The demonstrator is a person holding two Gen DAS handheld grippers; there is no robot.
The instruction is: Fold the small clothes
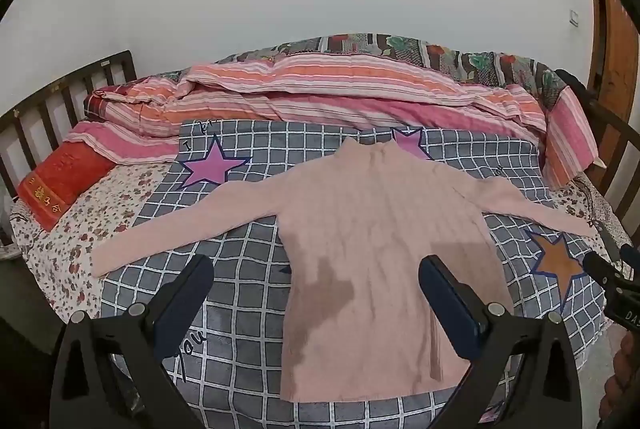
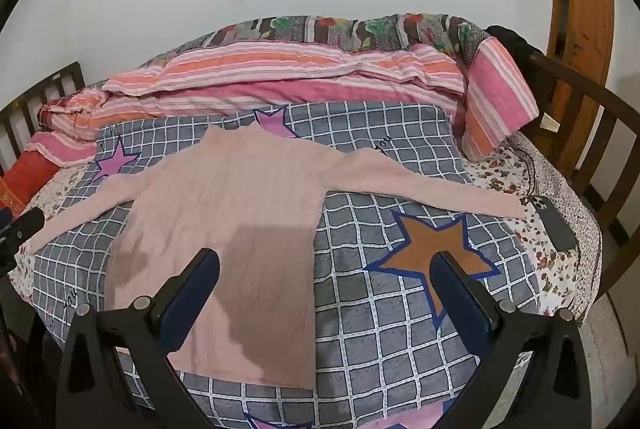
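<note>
Bed with sweater spread flat, both grippers above near edge

White wall behind a bed [image 1: 120, 189] with a dark slatted frame. Left wrist view: grey checked blanket [image 1: 248, 293] with star prints covers the middle of the bed, striped pink quilt [image 1: 320, 89] bunched along the far side, red pillow [image 1: 60, 181] at far left. Pink sweater [image 1: 380, 249] lies flat on the blanket, collar away from camera, both sleeves stretched out to the sides, hem near the front edge. Darker patch on its lower left part. Left gripper [image 1: 316, 281] hangs over the sweater's lower half, jaws wide apart, nothing held; whether the fingers touch the cloth cannot be told. Tip of the other gripper shows at right edge.

Right wrist view: same bed, sweater [image 2: 232, 197] sits left of centre, right sleeve running out toward a phone [image 2: 556, 225] lying on the flowered sheet [image 2: 560, 269]. Orange star [image 2: 432, 249] on the blanket just right of the sweater body. Wooden door [image 2: 584, 9] at far right. Right gripper [image 2: 324, 273] is over the sweater's right side edge, jaws wide apart, empty, left finger over the sweater, right finger over the orange star
</note>
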